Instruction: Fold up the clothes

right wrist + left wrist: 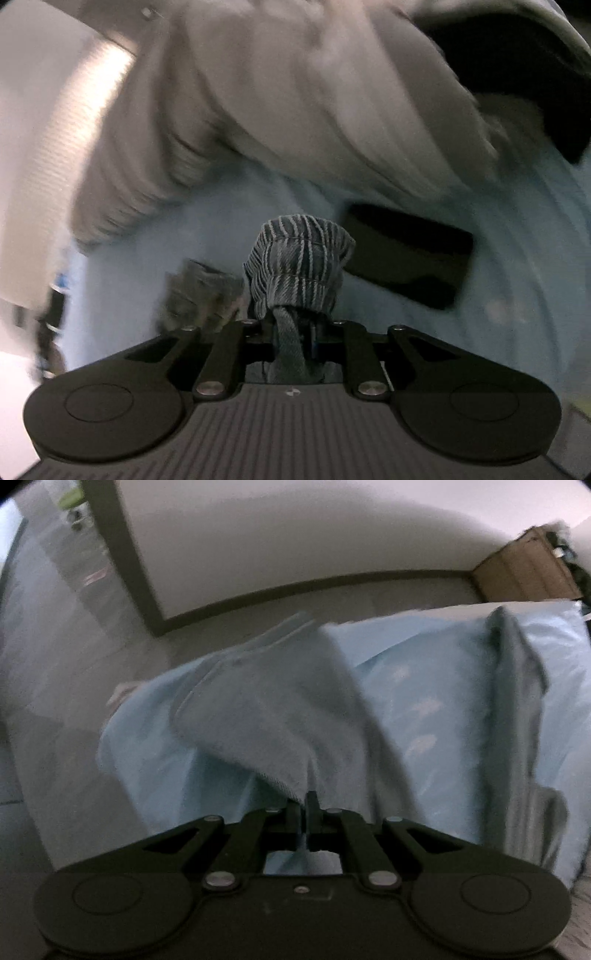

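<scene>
The left hand-held gripper (308, 812) is matte black, and so is the right hand-held gripper (295, 332). The garment (266, 716) is a dull grey-blue; its cuff (295, 258) shows dark grey-blue ribbing with pale stripes. Under it lies a light blue sheet (424, 709) with faint whitish marks. At two o'clock sits a brown cardboard box (524, 568). The sleeve (295, 92) is pale grey.
</scene>
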Available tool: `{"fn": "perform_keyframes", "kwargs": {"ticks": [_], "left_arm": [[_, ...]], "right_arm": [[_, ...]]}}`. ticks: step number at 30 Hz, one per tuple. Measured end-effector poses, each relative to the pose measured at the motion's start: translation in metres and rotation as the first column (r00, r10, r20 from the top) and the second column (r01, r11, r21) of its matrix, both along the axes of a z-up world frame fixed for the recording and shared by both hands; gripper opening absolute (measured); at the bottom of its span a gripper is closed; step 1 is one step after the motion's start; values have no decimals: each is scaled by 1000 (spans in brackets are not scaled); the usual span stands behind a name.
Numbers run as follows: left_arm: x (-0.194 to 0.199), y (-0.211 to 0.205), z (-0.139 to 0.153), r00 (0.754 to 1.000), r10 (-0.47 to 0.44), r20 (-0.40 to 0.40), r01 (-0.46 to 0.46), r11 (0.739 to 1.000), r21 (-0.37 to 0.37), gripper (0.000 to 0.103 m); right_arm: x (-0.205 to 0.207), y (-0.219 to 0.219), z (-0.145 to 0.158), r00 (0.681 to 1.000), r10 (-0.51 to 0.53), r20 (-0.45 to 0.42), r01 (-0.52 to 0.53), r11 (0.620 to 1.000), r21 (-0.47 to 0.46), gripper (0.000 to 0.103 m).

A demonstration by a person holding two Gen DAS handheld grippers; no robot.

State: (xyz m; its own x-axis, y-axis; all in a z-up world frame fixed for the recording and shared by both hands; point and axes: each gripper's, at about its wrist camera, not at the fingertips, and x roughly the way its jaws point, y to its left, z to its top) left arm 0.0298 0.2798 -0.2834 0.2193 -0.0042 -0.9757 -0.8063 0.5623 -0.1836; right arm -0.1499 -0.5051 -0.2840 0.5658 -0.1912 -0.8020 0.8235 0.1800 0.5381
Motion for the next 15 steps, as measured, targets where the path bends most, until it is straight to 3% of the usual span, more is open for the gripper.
{"fn": "perform_keyframes", "kwargs": {"ticks": [4, 8, 10, 12, 15], "left_arm": [[-17, 3, -6, 999, 25, -27, -25, 1000, 0, 5], [-22, 4, 5, 999, 36, -17, -36, 999, -4, 13], [-21, 3, 14, 999, 36, -11, -36, 999, -4, 40], [-17, 2, 25, 1000, 25, -2, -25, 1000, 4, 53], [-9, -5, 44, 1000, -15, 20, 14, 1000, 16, 57]], "right_arm": [[-2, -1, -15, 998, 28, -47, -27, 1000, 15, 22], [3, 4, -4, 986, 103, -132, -107, 994, -24, 28], [3, 10, 6, 972, 139, -189, -154, 986, -68, 42], [6, 19, 15, 958, 181, -221, -210, 971, -113, 46], [17, 39, 25, 938, 254, -236, -299, 938, -176, 47]]}}
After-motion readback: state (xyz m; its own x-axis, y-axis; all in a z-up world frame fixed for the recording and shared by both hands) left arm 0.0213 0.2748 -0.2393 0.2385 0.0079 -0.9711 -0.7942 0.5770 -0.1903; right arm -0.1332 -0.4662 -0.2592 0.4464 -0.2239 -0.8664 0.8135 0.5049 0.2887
